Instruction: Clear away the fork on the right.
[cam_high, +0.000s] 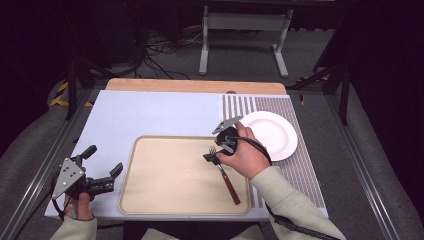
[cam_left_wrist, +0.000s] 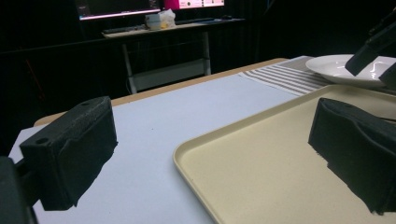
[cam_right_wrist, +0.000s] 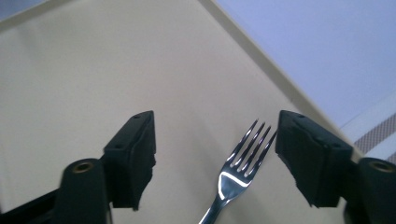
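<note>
Right claw (cam_right_wrist: 215, 154): spread wide, both black jaws clear of the metal, pinching nothing; it points down at the tray from just above.
Fork (cam_right_wrist: 243, 161): its tines lie in the gap between the right claw's jaws, nearer the jaw at the right of the right gripper view, though whether the outer tine touches that jaw I cannot tell; the neck runs out of the bottom of that view.
Fork on the tray: in the high view the fork (cam_high: 226, 176) lies flat in the right part of the tray, tines toward the far side under the right claw (cam_high: 214, 154), its reddish-brown handle slanting back toward the near right corner.
Right hand (cam_high: 245, 152): wraps the claw's body, above the tray's right edge.
Tray (cam_high: 165, 175): beige, shallow-rimmed, on the near middle of the desk.
Left claw (cam_high: 102, 162): spread, nothing between the jaws, at the near left corner of the desk, just left of the tray's left rim and well apart from the fork.
Plate (cam_high: 272, 132): white, on the striped mat (cam_high: 300, 165), just right of the right hand.
Desk (cam_high: 150, 112): pale blue top with a wooden strip along the far edge.
</note>
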